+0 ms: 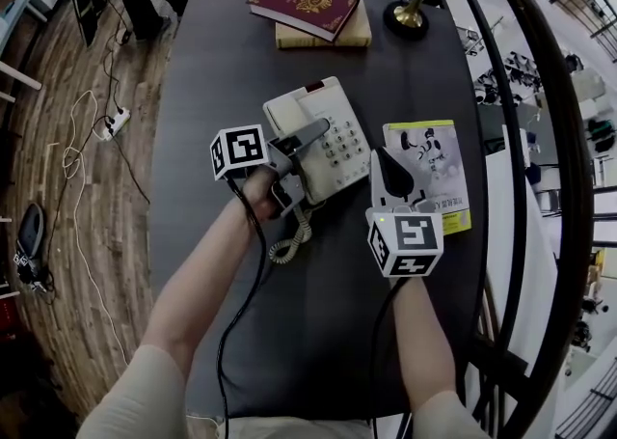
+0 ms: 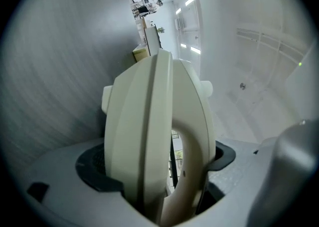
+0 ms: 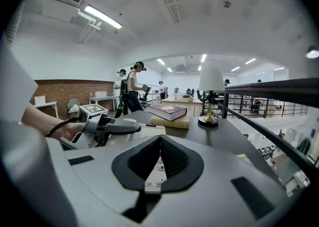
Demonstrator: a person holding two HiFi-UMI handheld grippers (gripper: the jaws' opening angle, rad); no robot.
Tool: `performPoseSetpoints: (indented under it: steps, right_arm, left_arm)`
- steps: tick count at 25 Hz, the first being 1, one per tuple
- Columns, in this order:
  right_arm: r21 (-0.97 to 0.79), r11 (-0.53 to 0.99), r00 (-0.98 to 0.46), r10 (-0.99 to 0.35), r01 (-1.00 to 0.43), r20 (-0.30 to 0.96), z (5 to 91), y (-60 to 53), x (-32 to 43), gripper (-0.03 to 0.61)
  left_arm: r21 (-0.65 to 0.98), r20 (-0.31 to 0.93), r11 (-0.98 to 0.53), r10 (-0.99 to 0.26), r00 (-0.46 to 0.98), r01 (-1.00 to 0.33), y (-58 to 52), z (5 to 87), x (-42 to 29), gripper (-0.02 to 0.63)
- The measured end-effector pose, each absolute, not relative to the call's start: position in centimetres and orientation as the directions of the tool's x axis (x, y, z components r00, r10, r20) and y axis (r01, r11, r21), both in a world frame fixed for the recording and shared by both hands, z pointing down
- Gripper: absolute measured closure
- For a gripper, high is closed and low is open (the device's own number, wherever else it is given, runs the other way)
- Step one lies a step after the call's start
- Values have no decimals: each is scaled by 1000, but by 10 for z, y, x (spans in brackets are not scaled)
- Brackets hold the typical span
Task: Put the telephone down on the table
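Note:
A cream push-button telephone (image 1: 333,143) is over the middle of the dark table (image 1: 318,331), with its coiled cord (image 1: 289,239) trailing toward me. My left gripper (image 1: 294,152) is shut on the telephone's left side, handset included. In the left gripper view the telephone (image 2: 154,136) stands edge-on between the jaws. Whether it rests on the table or is lifted I cannot tell. My right gripper (image 1: 388,169) hovers just right of the telephone with its pads together and nothing held. The right gripper view looks over the keypad (image 3: 152,171) and shows the left gripper (image 3: 107,128) on the handset.
A yellow booklet (image 1: 429,172) lies right of the telephone, under the right gripper. At the far edge sit two stacked books (image 1: 313,8) and a lamp (image 1: 408,17). A black railing (image 1: 569,186) curves along the right side. Several people stand in the distance (image 3: 132,89).

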State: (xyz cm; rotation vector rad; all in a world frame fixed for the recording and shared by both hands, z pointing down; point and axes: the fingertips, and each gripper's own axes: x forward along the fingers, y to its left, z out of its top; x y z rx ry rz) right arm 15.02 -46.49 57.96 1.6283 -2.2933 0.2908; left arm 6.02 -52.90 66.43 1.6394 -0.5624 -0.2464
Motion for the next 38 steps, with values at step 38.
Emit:
performPoseSetpoints:
  steps: [38]
  right_arm:
    - [-103,358,-369,-842,-928,394,536,-408,125,575]
  left_arm:
    - [413,774,4,-528,349,-911,-491,653,3,129]
